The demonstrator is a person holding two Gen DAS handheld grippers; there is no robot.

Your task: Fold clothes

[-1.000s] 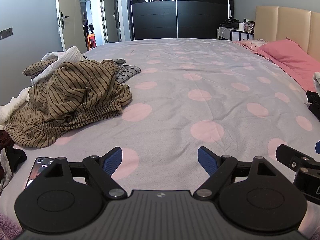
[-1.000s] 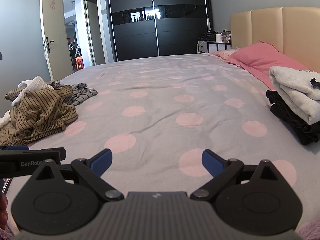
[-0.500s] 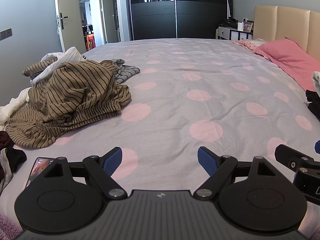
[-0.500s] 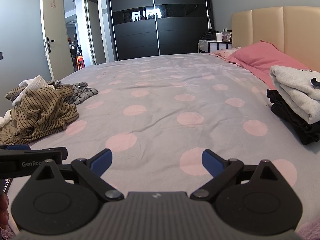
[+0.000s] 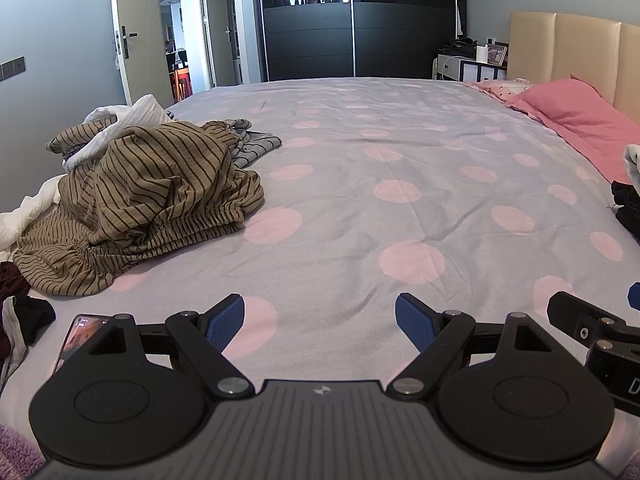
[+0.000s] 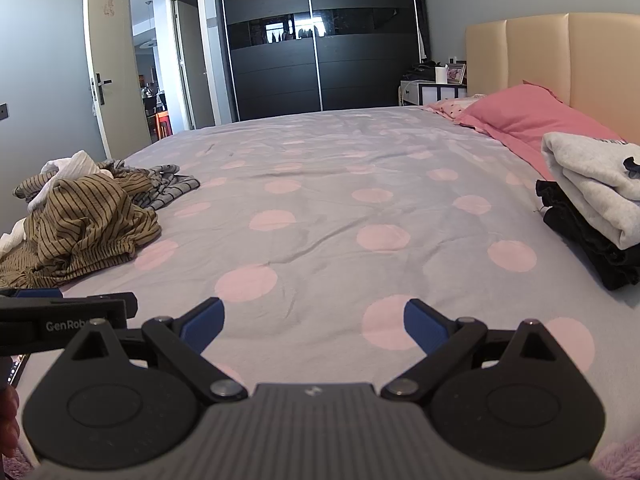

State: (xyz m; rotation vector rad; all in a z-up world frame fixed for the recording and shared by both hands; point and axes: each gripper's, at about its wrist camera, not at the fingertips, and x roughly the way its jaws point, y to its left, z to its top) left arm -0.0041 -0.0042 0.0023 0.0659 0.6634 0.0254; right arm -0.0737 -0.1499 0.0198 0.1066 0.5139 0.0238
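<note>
A crumpled brown striped garment (image 5: 152, 196) lies on top of a heap of unfolded clothes at the left of the bed; it also shows in the right wrist view (image 6: 88, 220). White cloth (image 5: 120, 120) and a grey striped piece (image 5: 252, 146) lie in the same heap. My left gripper (image 5: 320, 322) is open and empty, low over the near edge of the bed. My right gripper (image 6: 314, 324) is open and empty beside it. A stack of folded clothes (image 6: 596, 208), grey on black, sits at the right.
The bed has a lilac cover with pink dots (image 5: 400, 184). A phone (image 5: 76, 338) lies at the near left edge beside dark clothes (image 5: 24, 316). Pink pillows (image 6: 524, 120) and a beige headboard (image 6: 560, 60) are at the right. A dark wardrobe (image 5: 352, 28) stands behind.
Both grippers have shifted very slightly; the view has barely changed. Both stay open and empty.
</note>
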